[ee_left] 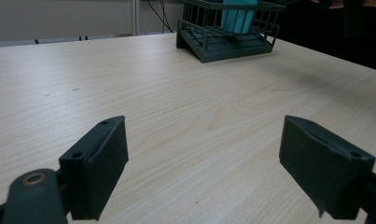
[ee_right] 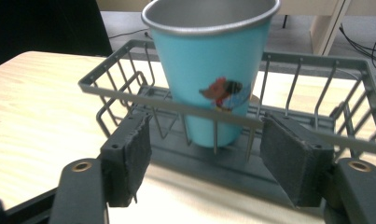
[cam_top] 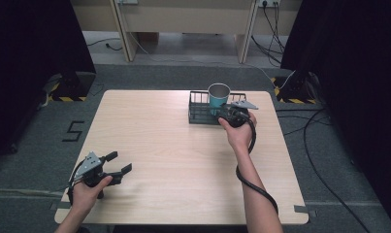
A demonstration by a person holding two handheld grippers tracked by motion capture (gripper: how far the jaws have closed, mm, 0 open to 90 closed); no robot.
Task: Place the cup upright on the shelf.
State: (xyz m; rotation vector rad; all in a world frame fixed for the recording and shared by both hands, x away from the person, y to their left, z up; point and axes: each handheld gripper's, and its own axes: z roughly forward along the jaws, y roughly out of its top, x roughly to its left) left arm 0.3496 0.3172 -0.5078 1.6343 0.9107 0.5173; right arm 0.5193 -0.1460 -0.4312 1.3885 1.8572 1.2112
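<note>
Left gripper point(cam_top: 119, 162) rests at the near left corner of the table point(cam_top: 173, 160), held low over the wood. Its jaws stand wide apart with nothing between them, and they point toward the far right.

Rack point(cam_top: 199, 112), a dark wire basket, sits at the far right of the table. Cup point(cam_top: 219, 96), teal with a metal rim and a small cartoon print, stands upright inside the rack, toward its right half.

Right gripper point(cam_top: 228, 114) is at the near side of the rack, just in front of the cup. Its jaws are partly open, straddling the rack's near wire wall; the pads touch neither wire nor cup.
</note>
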